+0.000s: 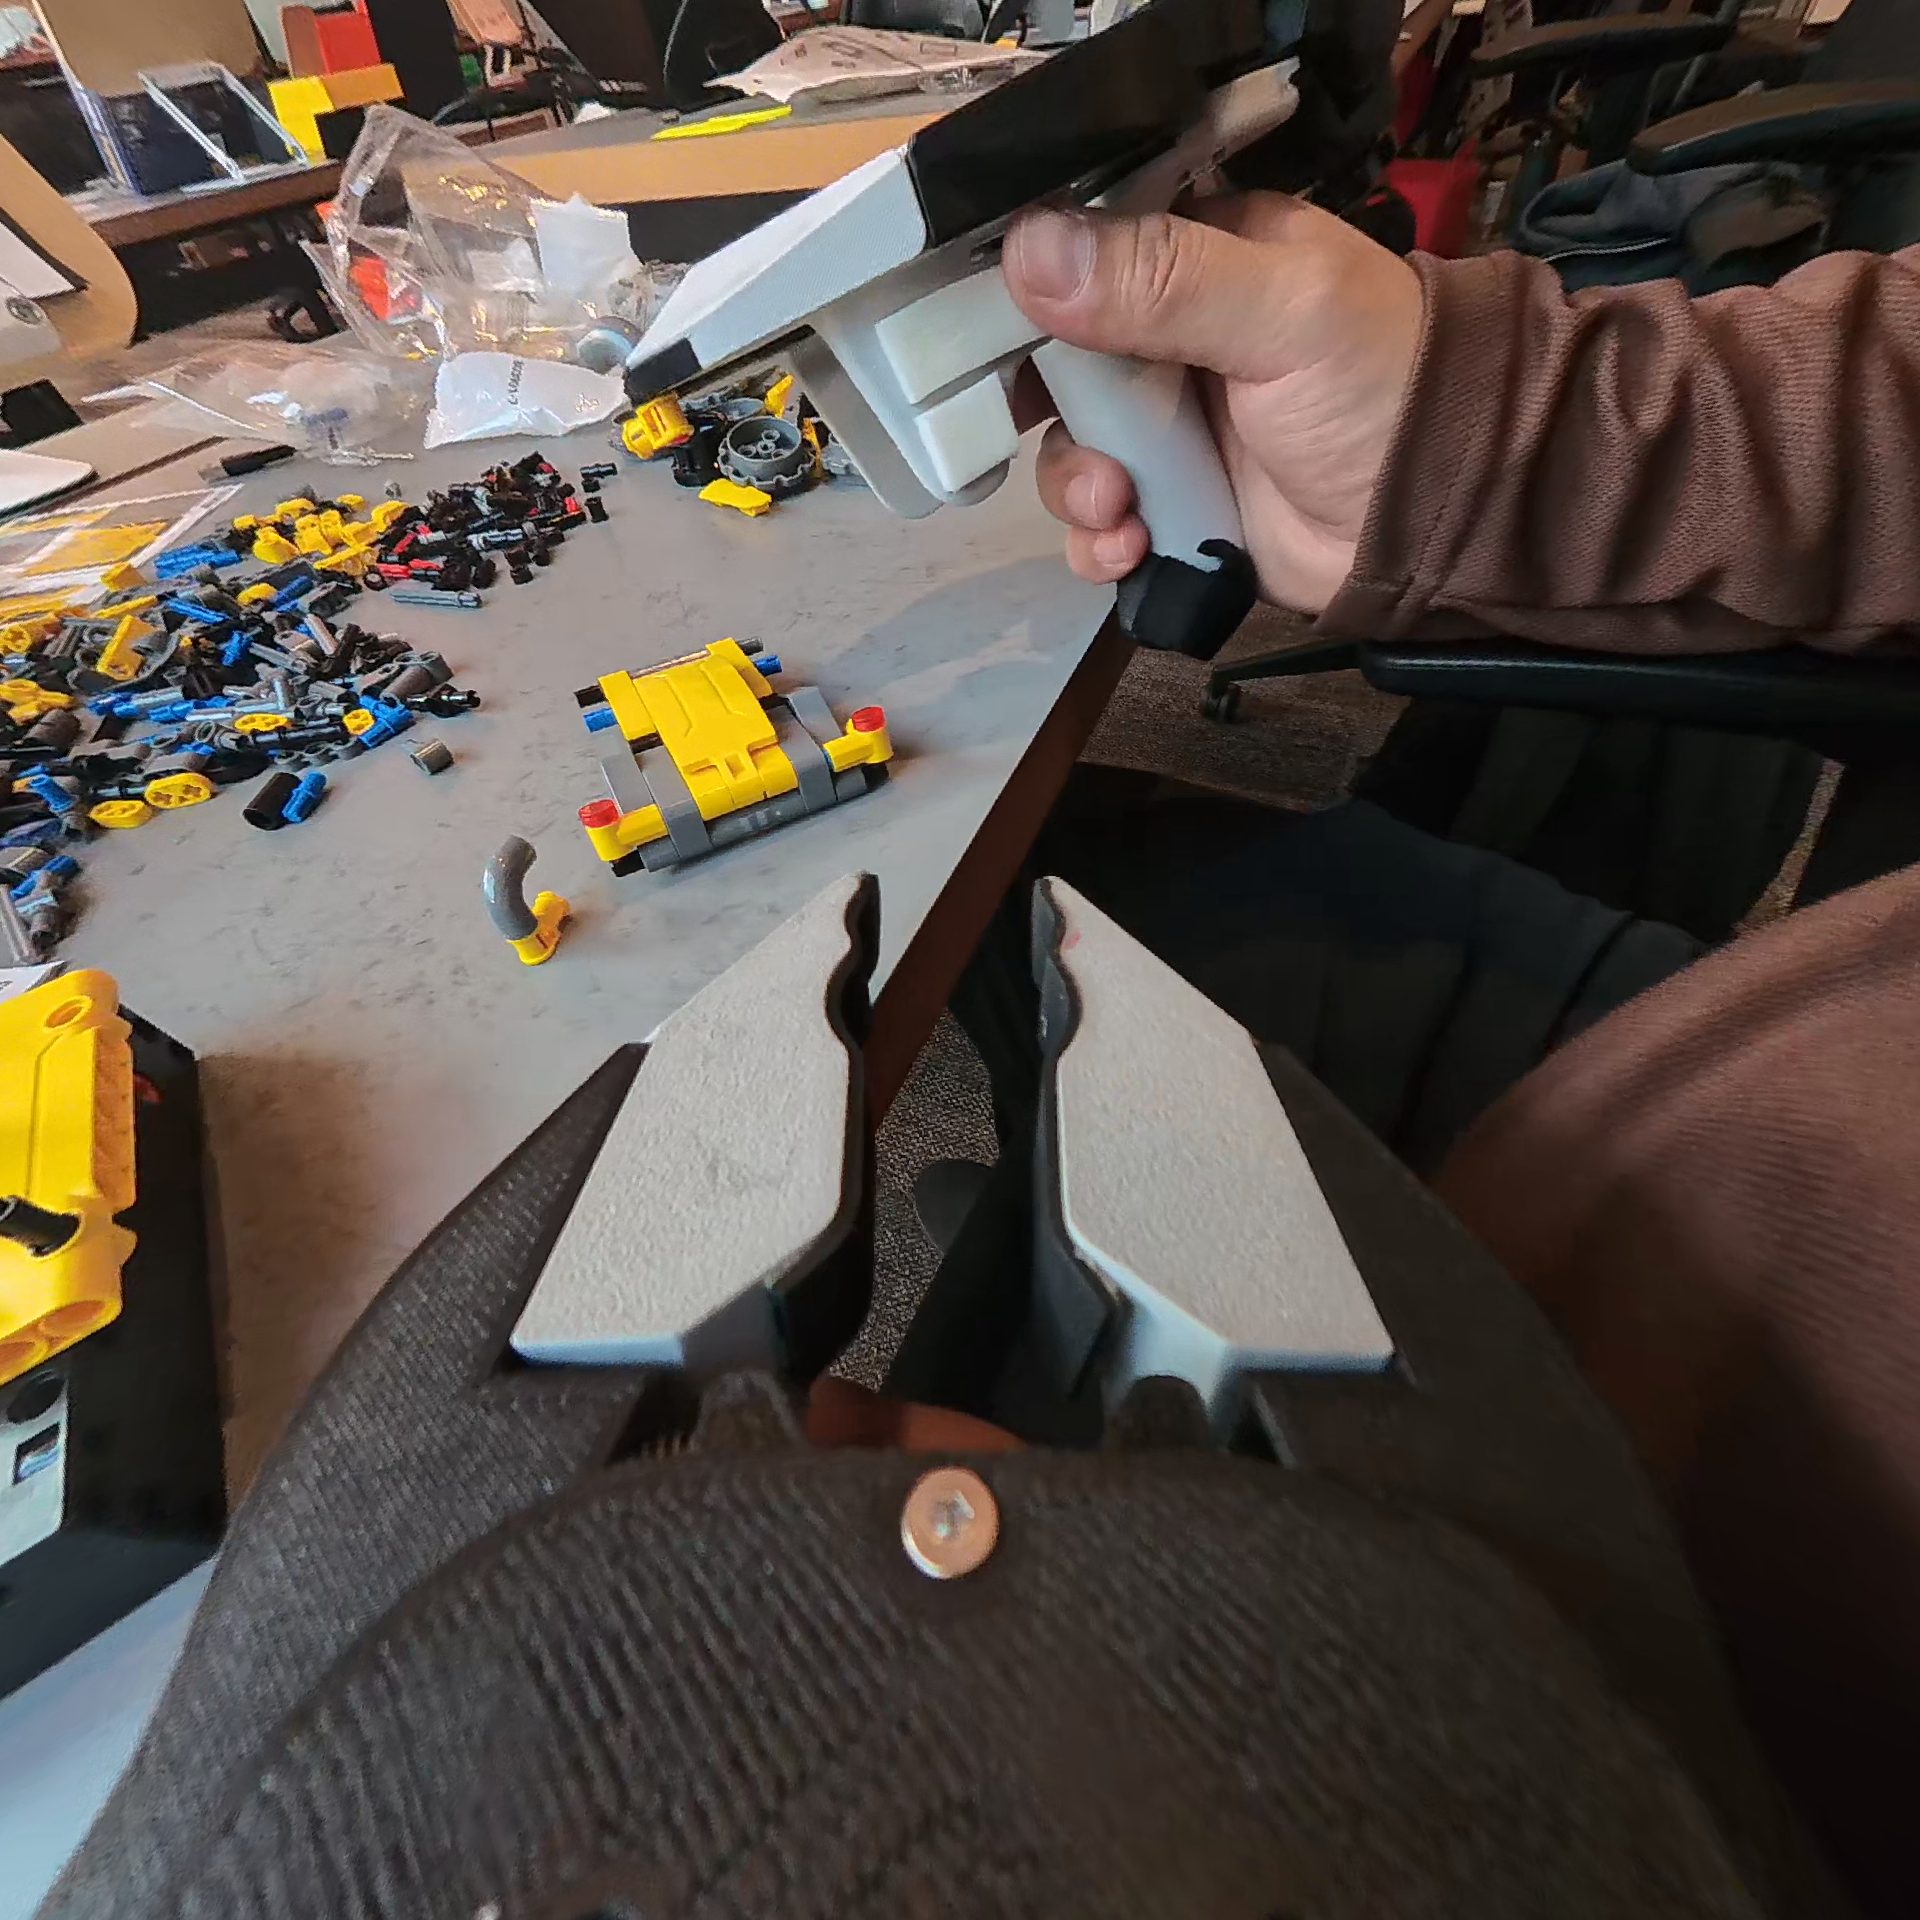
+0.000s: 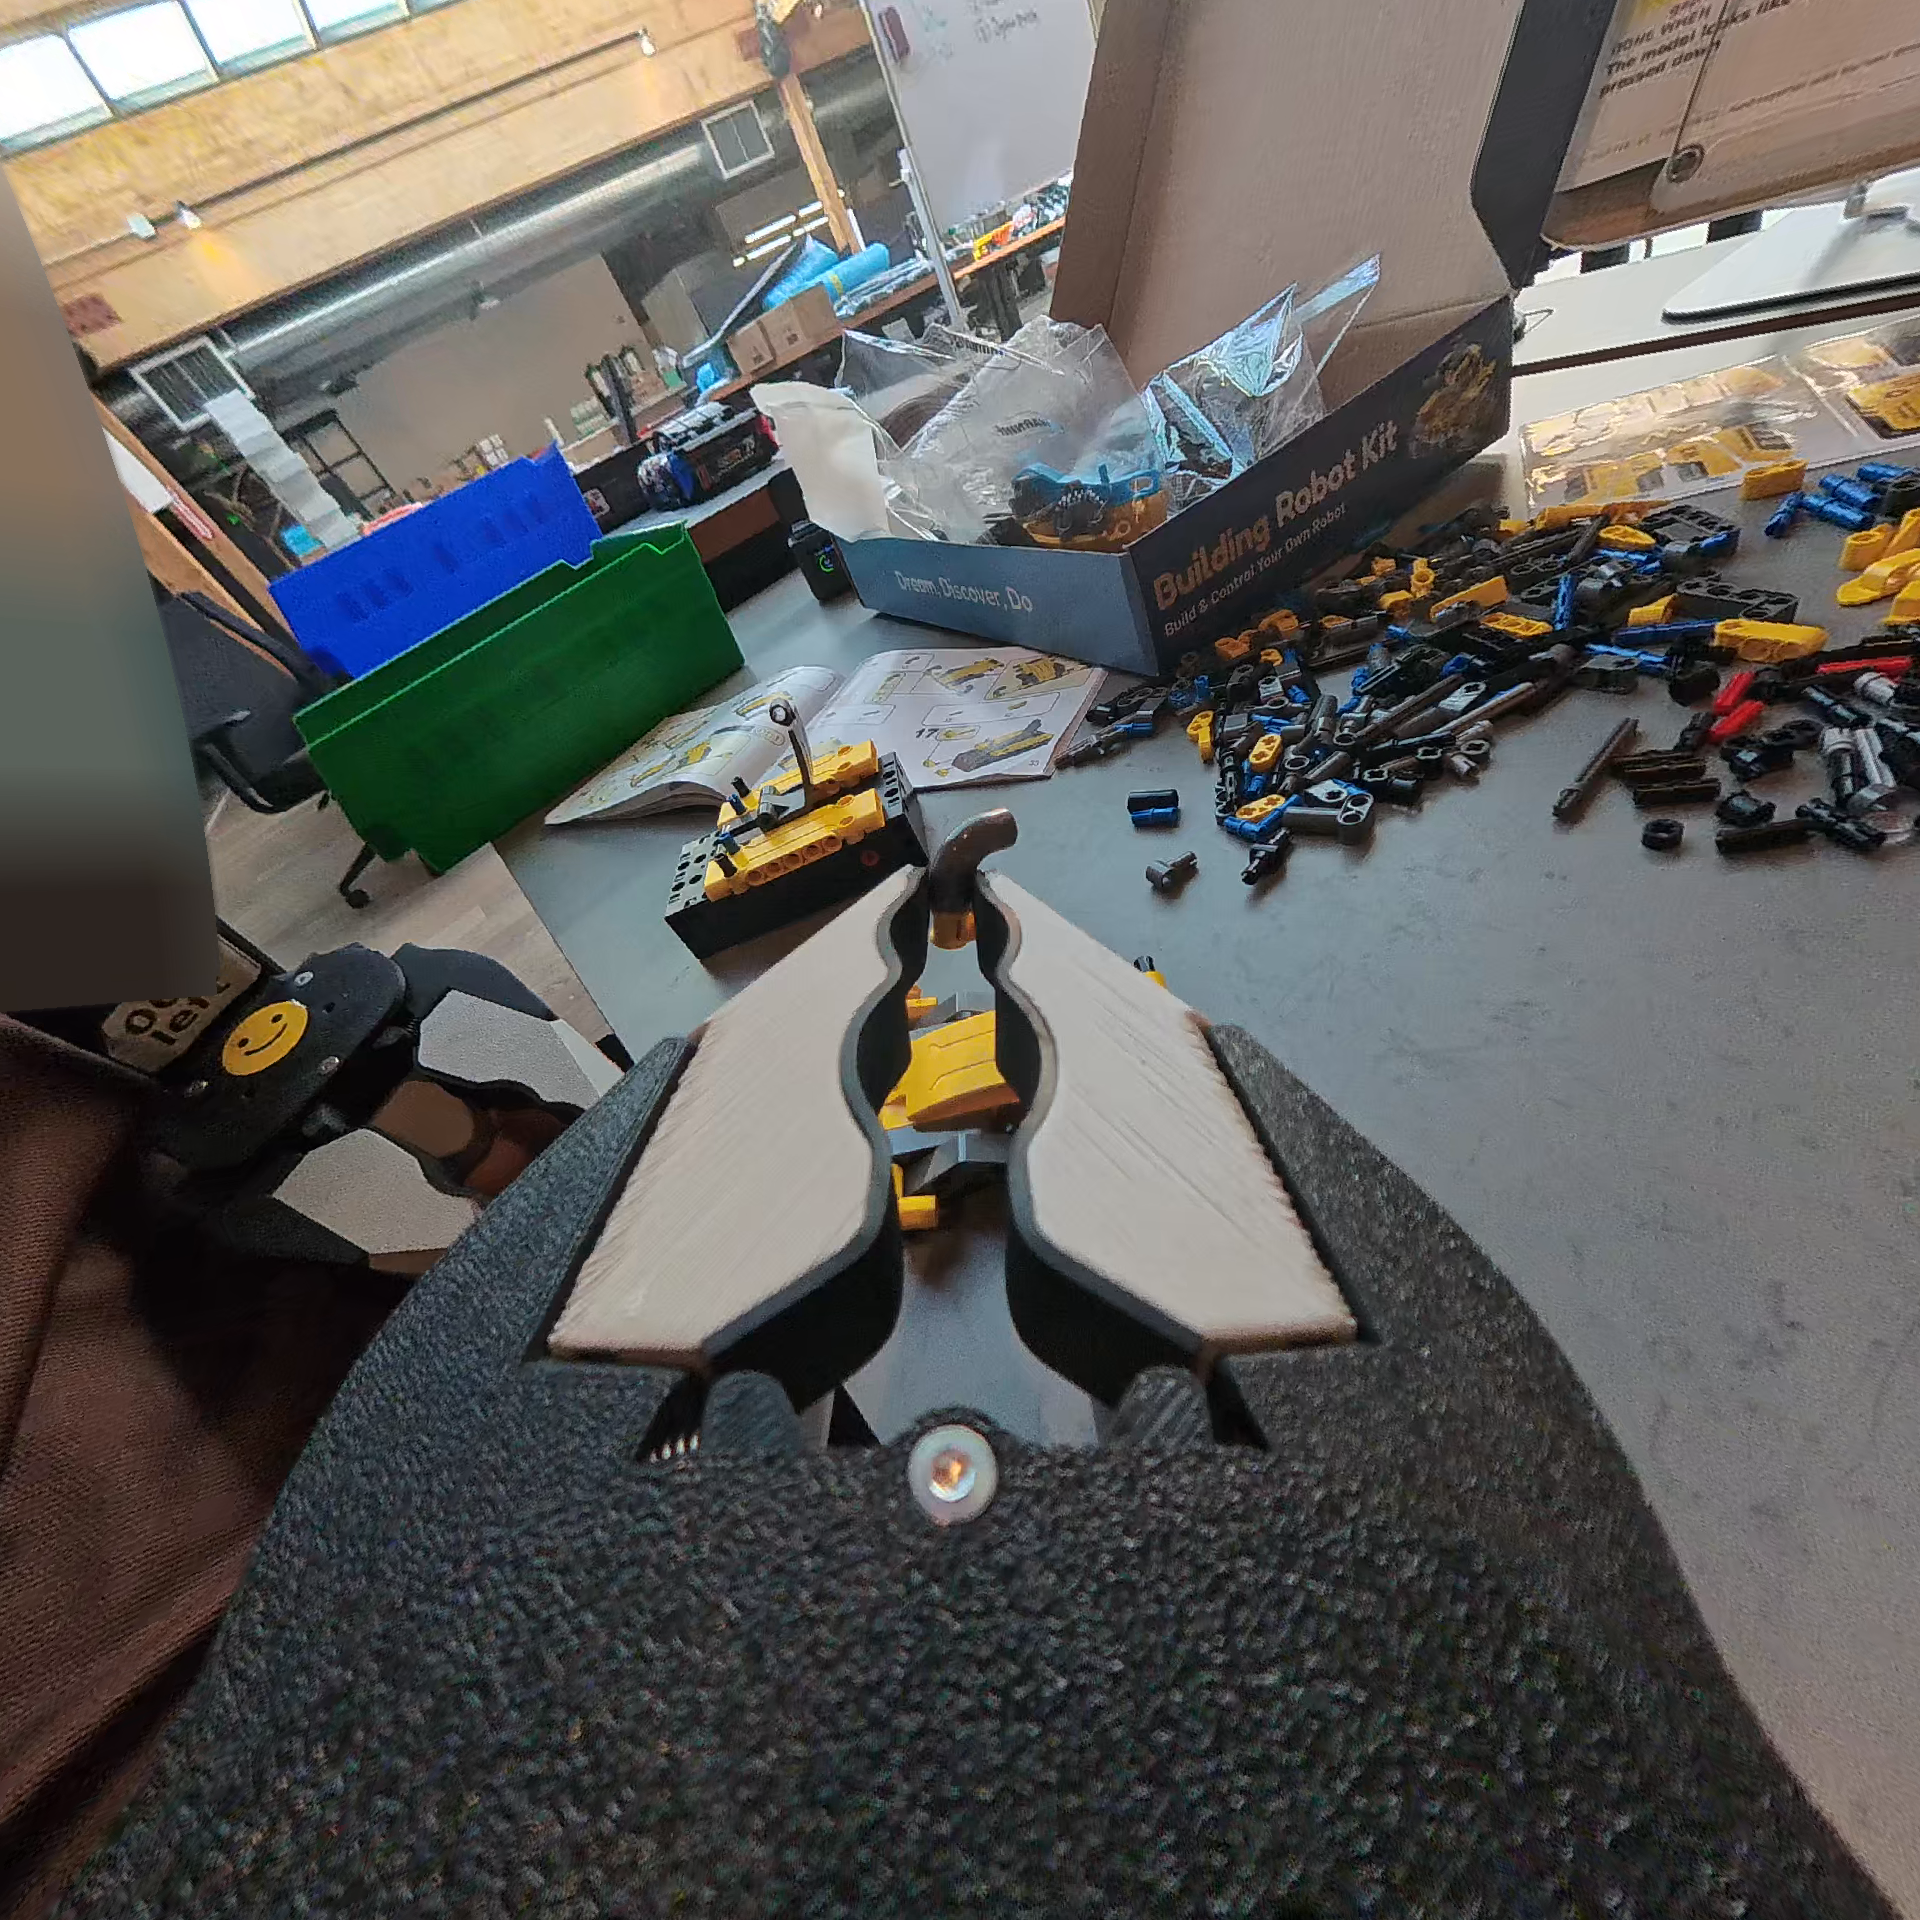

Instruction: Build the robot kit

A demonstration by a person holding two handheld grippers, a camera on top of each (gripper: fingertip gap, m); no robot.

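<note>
Two grippers are hanging here in my hands; my left gripper [image 1: 951, 904] is hovering over the dark edge of the grey, faintly marbled table [image 1: 416, 1039], its pale matte fingers standing clearly apart and holding nothing; my right gripper [image 2: 954, 894] is being carried above the tabletop by my right hand [image 1: 1226, 395], its wavy black-edged jaws narrowed to a slim gap and gripping nothing; through that gap I am seeing a yellow-and-grey flat assembly [image 1: 727, 758] of smooth plastic panels with red-capped corners, lying on the table; just beside it a curved grey elbow piece [image 1: 525, 914] on a yellow connector is lying free, lined up with my right tips but not touched by them; beyond, a black-and-yellow holed block [image 2: 800, 842] is sitting against an open booklet [image 2: 935, 707]; a loose scatter of small pins and beams [image 2: 1455, 686], black, blue, yellow, is spreading across the surface; farther off, a cardboard box [image 2: 1247, 561] is holding crinkled clear bags, and a ribbed green bin [image 2: 520, 707] is standing by the table's end.
</note>
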